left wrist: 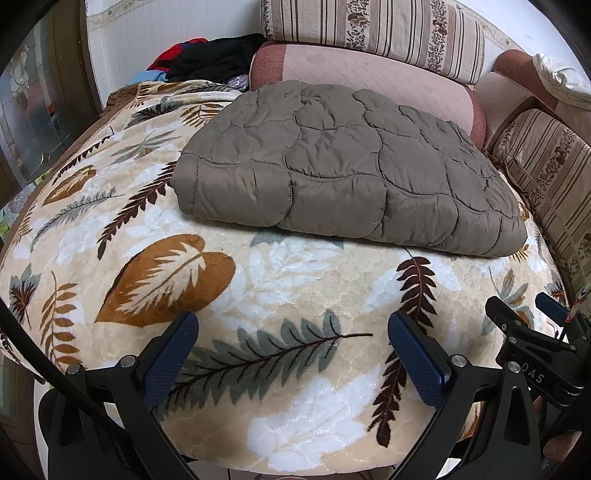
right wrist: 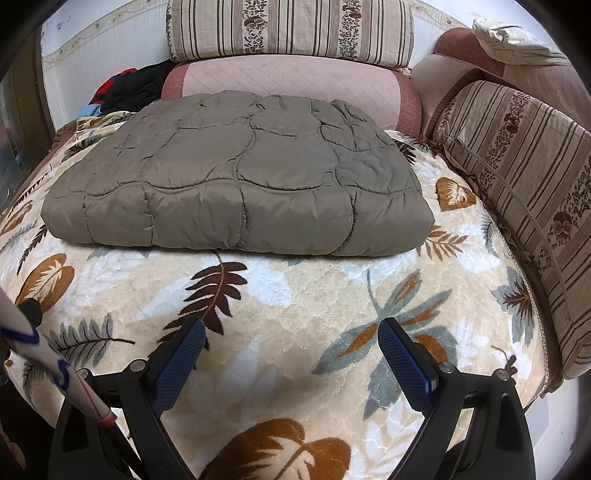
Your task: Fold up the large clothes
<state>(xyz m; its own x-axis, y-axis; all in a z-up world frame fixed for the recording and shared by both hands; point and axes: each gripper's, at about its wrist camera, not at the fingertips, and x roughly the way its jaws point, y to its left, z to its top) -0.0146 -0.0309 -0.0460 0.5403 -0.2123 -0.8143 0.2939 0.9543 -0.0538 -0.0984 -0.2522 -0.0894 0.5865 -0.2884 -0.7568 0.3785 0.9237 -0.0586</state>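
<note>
A grey-brown quilted padded garment (left wrist: 332, 166) lies folded into a thick rectangle on a leaf-patterned blanket (left wrist: 295, 280); it also shows in the right wrist view (right wrist: 236, 184). My left gripper (left wrist: 291, 332) is open and empty, held over the blanket short of the garment's near edge. My right gripper (right wrist: 291, 336) is open and empty too, also short of the near edge. The right gripper's body shows at the right edge of the left wrist view (left wrist: 532, 332).
Striped floral cushions stand at the back (right wrist: 291, 29) and along the right side (right wrist: 524, 184). A pink quilted cushion (right wrist: 295, 85) lies behind the garment. A pile of dark and red clothes (left wrist: 210, 59) sits at the back left. A white cord (right wrist: 55, 365) crosses the lower left.
</note>
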